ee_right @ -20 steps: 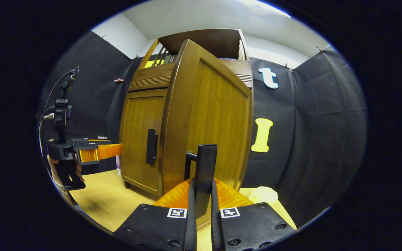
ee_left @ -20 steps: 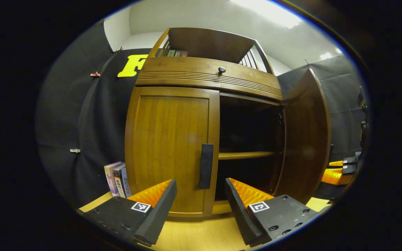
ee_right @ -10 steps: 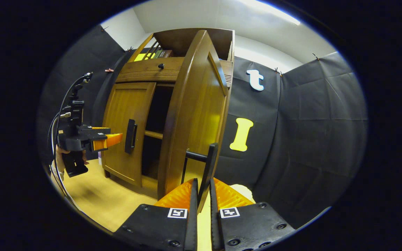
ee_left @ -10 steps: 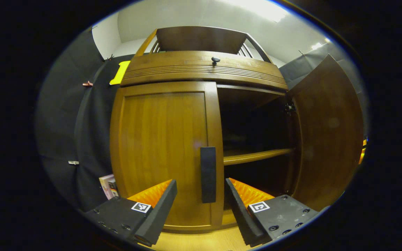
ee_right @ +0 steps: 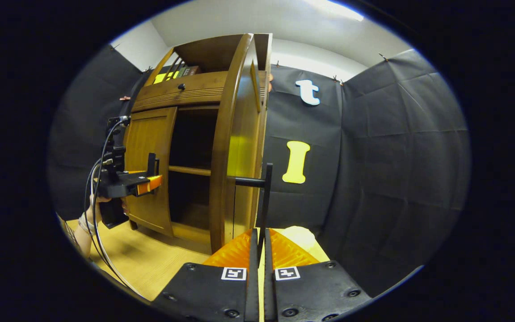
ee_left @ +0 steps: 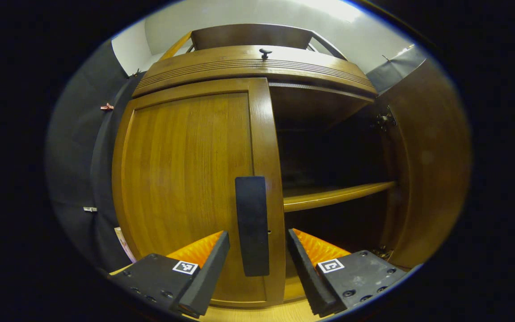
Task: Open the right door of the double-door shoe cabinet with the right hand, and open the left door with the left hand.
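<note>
A: Shoe cabinet – how's it looking?

B: Brown wood, standing on the pale wood table. Right door is hanging wide open, edge-on in the right gripper view. Left door is sitting flush in its frame, w/ a dark vertical handle on its inner stile. A small dark knob is showing on the band above the doors.

A: Anything inside?

B: One wood shelf is crossing the open half; compartments above & below are too dark to tell. Books are standing in the railed top section.

A: The tongs?

B: Left tongs are gaping wide, one finger each side of the left door's handle, not touching it. Right tongs are pinching the thin dark handle of the right door, fingers nearly together on its bar. A hand is holding the left tongs near the left door.
</note>
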### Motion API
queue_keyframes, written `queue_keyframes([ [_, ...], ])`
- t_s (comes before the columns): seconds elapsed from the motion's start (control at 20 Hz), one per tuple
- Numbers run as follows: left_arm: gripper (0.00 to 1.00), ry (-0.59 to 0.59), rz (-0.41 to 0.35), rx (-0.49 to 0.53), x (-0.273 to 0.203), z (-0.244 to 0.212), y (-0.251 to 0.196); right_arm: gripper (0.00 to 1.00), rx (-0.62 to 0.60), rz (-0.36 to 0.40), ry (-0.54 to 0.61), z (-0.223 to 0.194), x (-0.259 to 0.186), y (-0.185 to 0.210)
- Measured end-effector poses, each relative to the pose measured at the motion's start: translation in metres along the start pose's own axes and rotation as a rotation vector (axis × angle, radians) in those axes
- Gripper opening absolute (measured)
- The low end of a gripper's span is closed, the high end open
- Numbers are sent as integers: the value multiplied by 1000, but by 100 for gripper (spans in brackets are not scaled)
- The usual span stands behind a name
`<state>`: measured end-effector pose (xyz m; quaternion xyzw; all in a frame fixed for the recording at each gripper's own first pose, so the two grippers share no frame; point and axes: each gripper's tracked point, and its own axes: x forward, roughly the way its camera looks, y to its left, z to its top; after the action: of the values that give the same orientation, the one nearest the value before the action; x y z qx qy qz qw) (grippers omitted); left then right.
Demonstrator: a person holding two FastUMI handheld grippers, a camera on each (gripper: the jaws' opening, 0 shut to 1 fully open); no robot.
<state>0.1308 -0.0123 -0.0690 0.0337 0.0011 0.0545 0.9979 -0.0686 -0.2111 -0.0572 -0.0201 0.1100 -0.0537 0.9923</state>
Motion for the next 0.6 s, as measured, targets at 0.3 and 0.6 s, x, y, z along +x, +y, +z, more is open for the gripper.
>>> queue_keyframes([
  [0.3,75,-95,31,-10,12,18,2,8,33,-65,-60,16,-10,6],
  [0.6,58,-110,49,-44,17,17,0,21,-8,-114,-59,12,-22,-8],
])
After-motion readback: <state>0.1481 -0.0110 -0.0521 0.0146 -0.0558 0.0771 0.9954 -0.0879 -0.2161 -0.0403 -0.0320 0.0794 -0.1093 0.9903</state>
